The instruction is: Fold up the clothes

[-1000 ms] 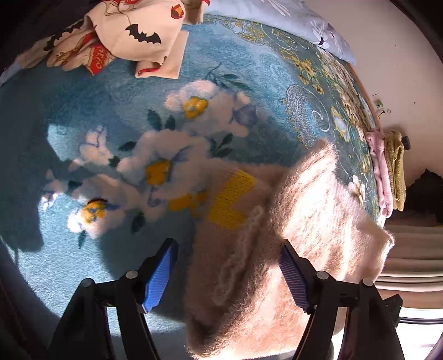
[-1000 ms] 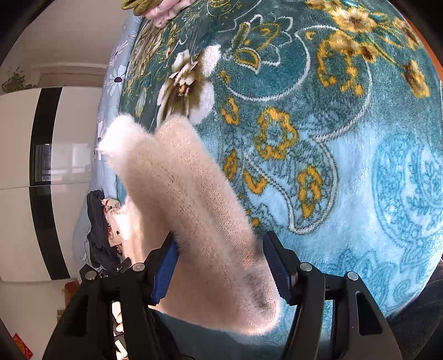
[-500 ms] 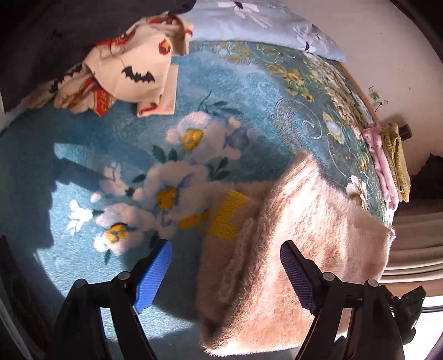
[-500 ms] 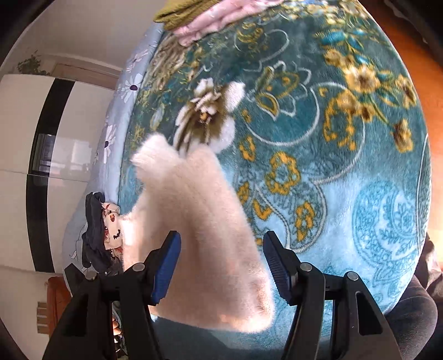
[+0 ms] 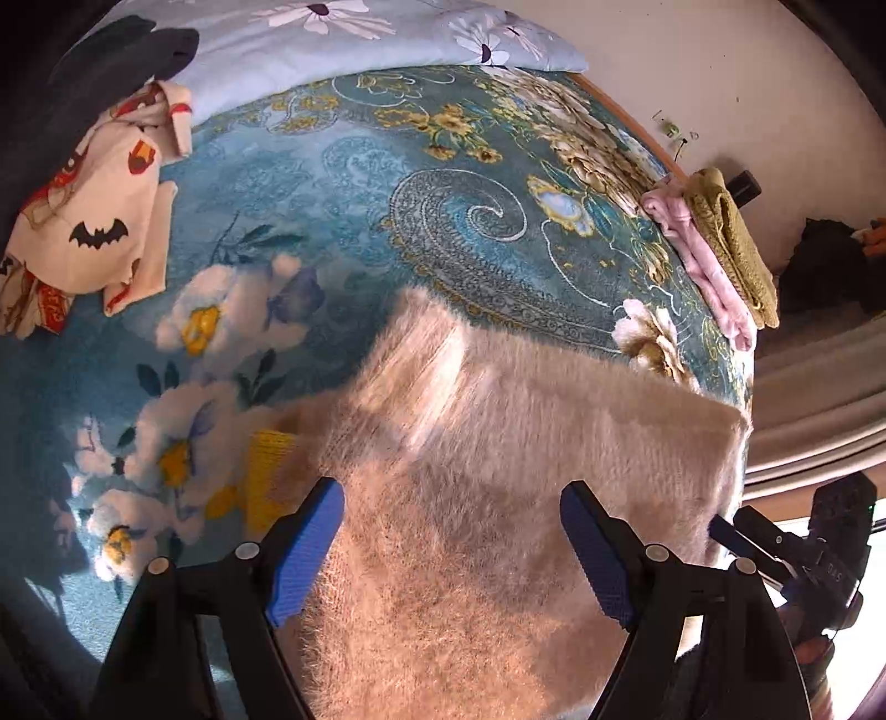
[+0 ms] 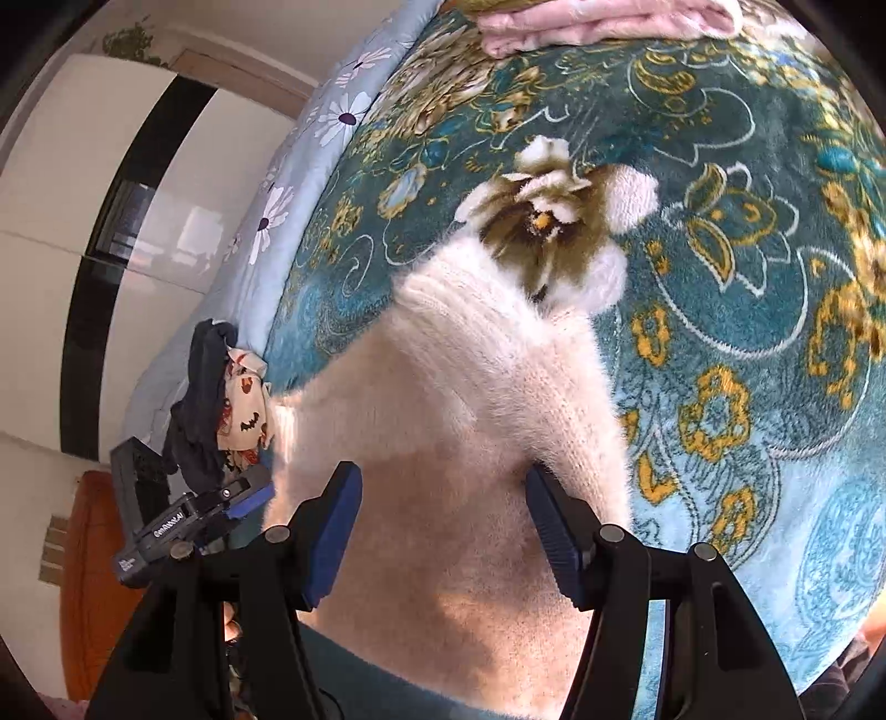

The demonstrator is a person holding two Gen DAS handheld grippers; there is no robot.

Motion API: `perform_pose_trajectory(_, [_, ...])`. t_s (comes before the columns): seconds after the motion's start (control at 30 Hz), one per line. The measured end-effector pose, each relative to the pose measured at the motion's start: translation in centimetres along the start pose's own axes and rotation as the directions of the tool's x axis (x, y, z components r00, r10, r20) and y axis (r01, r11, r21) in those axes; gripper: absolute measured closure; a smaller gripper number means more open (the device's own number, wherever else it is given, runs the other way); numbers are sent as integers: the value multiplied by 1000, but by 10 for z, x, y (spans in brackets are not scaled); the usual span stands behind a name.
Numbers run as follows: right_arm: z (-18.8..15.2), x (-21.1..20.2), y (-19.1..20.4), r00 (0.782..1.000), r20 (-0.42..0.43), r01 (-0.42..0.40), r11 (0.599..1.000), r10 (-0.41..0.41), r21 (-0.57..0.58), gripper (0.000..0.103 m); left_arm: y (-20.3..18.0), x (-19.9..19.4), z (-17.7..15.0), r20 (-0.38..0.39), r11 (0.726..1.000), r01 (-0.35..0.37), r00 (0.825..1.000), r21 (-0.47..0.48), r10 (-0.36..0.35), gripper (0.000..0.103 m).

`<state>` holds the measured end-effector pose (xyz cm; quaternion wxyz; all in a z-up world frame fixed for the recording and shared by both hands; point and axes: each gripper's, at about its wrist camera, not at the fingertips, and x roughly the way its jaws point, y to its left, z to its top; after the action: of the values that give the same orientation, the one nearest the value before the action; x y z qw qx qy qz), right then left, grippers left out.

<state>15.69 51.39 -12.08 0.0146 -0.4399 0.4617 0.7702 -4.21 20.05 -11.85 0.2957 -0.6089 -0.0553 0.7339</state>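
Note:
A fuzzy beige sweater (image 5: pixel 498 498) lies on the teal floral blanket (image 5: pixel 443 221) near the bed's front edge, with a yellow patch (image 5: pixel 266 476) showing at its left side. My left gripper (image 5: pixel 451 548) is open, its blue pads spread wide just above the sweater's near part. In the right wrist view the same sweater (image 6: pixel 459 443) stretches away with a folded ridge on its right. My right gripper (image 6: pixel 443 531) is open over it, and its right pad sits against that ridge. Each gripper shows at the edge of the other's view.
A crumpled bat-print garment (image 5: pixel 94 232) and a dark garment (image 5: pixel 111 55) lie at the far left. A folded pink and olive pile (image 5: pixel 720 260) sits at the bed's right edge. Pale daisy bedding (image 5: pixel 360 33) runs along the back. A white and black wardrobe (image 6: pixel 111 221) stands beyond.
The sweater's raised fold has come down, and the garment now lies broader and flatter. Both grippers stayed open and drew back toward the near edge, so more of the bed shows.

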Motion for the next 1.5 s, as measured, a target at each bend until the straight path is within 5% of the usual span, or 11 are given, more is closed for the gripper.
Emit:
perform_pose_trajectory(0.4, [-4, -1, -1, 1000, 12, -4, 999, 4, -39, 40, -9, 17, -2, -23, 997, -55, 998, 50, 56, 19])
perform_pose_trajectory(0.6, [-16, -14, 7, 999, 31, -3, 996, 6, -85, 25, 4, 0, -7, 25, 998, 51, 998, 25, -51, 19])
perform_pose_trajectory(0.73, [-24, -26, 3, 998, 60, 0, 997, 5, -82, 25, 14, -14, -13, 44, 992, 124, 991, 5, -124, 19])
perform_pose_trajectory(0.9, [-29, -40, -10, 993, 117, 17, 999, -12, -40, 25, 32, -41, -18, 93, 993, 115, 989, -27, -112, 12])
perform_pose_trajectory(1.03, [-34, -36, -31, 994, 103, 26, 999, -29, 32, 25, 61, -37, -22, 66, 990, 101, 993, -101, -95, 8])
perform_pose_trajectory(1.2, [-44, -11, -50, 1000, 6, -5, 995, 4, 103, 25, 83, -10, -34, 9, 953, 206, 978, -220, -210, 8])
perform_pose_trajectory(1.27, [-46, -3, -53, 999, -19, -25, 992, 27, 125, 25, 85, 5, -38, -32, 950, 188, 979, -248, -202, 8])
perform_pose_trajectory(1.5, [-37, 3, -62, 994, -6, -104, 980, 106, 170, 22, 75, 13, -31, -54, 947, 224, 969, -228, -242, 8])
